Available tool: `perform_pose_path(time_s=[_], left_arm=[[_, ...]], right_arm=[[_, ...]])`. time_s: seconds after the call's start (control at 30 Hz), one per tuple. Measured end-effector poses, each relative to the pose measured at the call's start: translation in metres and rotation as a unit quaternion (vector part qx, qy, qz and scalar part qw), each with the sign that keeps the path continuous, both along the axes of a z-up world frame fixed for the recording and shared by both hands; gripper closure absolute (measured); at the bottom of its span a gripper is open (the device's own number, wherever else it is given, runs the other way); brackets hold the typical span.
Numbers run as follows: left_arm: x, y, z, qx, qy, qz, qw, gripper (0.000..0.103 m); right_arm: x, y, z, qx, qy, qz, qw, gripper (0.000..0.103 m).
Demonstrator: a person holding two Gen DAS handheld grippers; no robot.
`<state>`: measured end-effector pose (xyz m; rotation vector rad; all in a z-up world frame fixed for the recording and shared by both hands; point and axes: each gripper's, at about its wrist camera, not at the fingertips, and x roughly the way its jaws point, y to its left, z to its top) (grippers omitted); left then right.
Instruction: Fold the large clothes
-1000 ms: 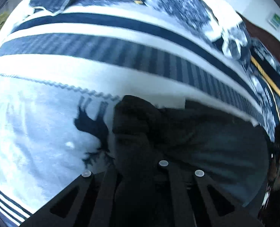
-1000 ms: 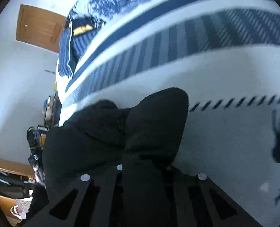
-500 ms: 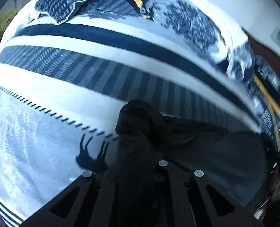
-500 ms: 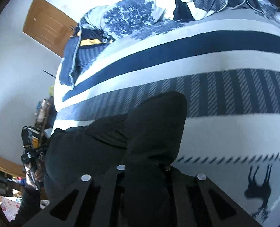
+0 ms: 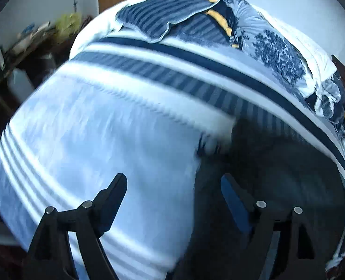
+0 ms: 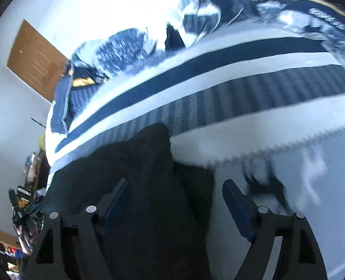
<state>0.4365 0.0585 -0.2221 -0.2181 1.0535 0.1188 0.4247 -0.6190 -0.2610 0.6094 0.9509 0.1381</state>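
Covering bed, striped blanket [image 5: 130, 126] (blurred); both claws spread, dark garment [image 6: 153, 186] below.

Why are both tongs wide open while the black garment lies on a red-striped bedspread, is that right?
Not quite: the bedspread is striped navy and white, not red, as the right wrist view shows. The rest holds: the left tongs and right tongs are both wide open, and the black garment lies on the bedspread.

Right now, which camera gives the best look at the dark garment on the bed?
The right wrist view: the dark garment fills the lower centre, its folded end lying between the open right tool fingers. The left wrist view shows it blurred at lower right, beside the open left tool.
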Motion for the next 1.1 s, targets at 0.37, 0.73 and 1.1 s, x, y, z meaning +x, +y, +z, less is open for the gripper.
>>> perform_pose_path(time_s=[0.37,0.73,1.1], left_arm=[[-0.112,-0.017,-0.087,-0.17,0.079,0.033,0.9817,0.019],[-0.11,-0.01,-0.049,-0.187,0.027,0.036,0.9813,0.099],[-0.129,-0.013,-0.048,-0.093,0.029,0.065,0.9932,0.08]], right_arm=[[-0.121,0.02,-0.111,0.159,0.075,-0.047,0.983,0.03],[-0.148,0.022,-0.077,0.209,0.051,-0.069,0.974,0.099],[-0.159,0.043,-0.081,0.108,0.076,-0.066,0.989,0.096]])
